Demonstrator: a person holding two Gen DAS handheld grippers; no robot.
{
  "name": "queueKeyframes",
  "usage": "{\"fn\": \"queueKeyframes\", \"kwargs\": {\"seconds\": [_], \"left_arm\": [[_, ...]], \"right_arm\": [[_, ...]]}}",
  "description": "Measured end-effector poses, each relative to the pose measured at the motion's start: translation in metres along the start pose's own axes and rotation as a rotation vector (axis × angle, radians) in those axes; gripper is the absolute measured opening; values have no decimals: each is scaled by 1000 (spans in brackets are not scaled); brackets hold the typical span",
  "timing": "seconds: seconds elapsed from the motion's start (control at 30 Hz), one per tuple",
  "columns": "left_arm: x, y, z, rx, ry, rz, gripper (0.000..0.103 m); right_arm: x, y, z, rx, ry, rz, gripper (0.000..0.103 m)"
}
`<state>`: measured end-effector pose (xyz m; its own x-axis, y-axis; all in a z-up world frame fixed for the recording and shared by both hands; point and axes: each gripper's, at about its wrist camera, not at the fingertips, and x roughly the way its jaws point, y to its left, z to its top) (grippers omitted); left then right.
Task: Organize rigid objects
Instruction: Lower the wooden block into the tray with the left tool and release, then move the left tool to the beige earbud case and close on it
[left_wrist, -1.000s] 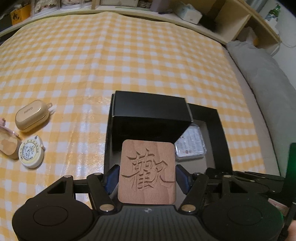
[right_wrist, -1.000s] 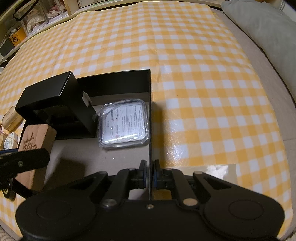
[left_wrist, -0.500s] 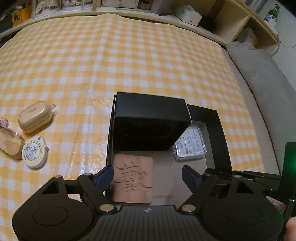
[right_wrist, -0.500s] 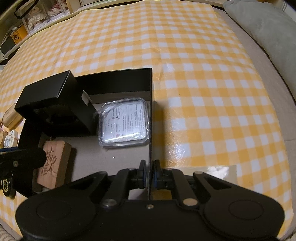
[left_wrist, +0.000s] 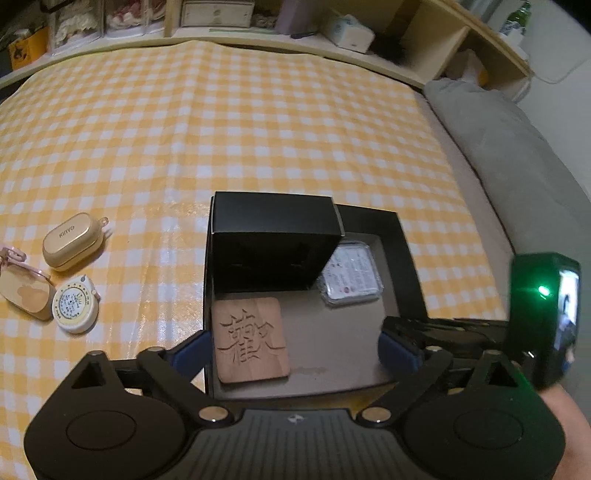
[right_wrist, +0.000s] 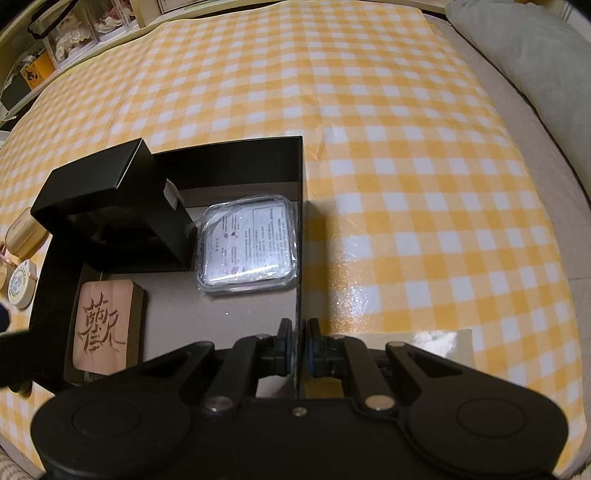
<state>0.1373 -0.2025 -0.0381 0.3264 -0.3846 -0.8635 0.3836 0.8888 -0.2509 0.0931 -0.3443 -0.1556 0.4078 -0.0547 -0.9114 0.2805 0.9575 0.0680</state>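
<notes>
The left gripper (left_wrist: 291, 350) hangs over the near end of the open black tray (left_wrist: 404, 254), and its jaws are opening, blue pads wide apart with nothing pressed between them. The carved wooden block (left_wrist: 251, 338) lies flat on the tray floor in the near left corner, carved face up, just below and ahead of the left pad (the pads stand clear of it on both sides). The right gripper (right_wrist: 297, 349) is clamped on the right wall of the tray (right_wrist: 300, 229) near its near end, one pad inside the wall and one outside.

Further in, a clear plastic case (right_wrist: 247, 245) with a printed label lies flat against the right wall, about midway along it. A black box (left_wrist: 275, 245) stands tilted in the far left corner of the tray, its top leaning over the far end of the wooden block without touching it in any way that can be confirmed.

The tray rests on a yellow and white checked cloth (left_wrist: 258, 122). On the cloth, well to the left of the tray, lie a round tape measure (left_wrist: 75, 306), a gold earbud case (left_wrist: 72, 242) beyond it, and a tan flat item (left_wrist: 24, 293) at the picture's left edge (its type cannot be told). A grey cushion (left_wrist: 517, 155) borders the cloth's right edge. Shelves (left_wrist: 221, 14) run along the far edge.
</notes>
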Motion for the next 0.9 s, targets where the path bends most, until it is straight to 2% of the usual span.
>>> {"fn": "queueKeyframes", "kwargs": {"seconds": [0.23, 0.43, 0.53, 0.9], "left_arm": [[-26, 4, -12, 54, -22, -16, 103], [-41, 22, -13, 53, -55, 11, 103], [-44, 39, -10, 42, -77, 43, 103], [-39, 120, 27, -125, -153, 207, 103]], "right_arm": [[0, 0, 0, 0, 1, -1, 8], [0, 0, 0, 1, 1, -1, 8], [0, 0, 0, -1, 2, 0, 8], [1, 0, -2, 0, -3, -1, 6]]}}
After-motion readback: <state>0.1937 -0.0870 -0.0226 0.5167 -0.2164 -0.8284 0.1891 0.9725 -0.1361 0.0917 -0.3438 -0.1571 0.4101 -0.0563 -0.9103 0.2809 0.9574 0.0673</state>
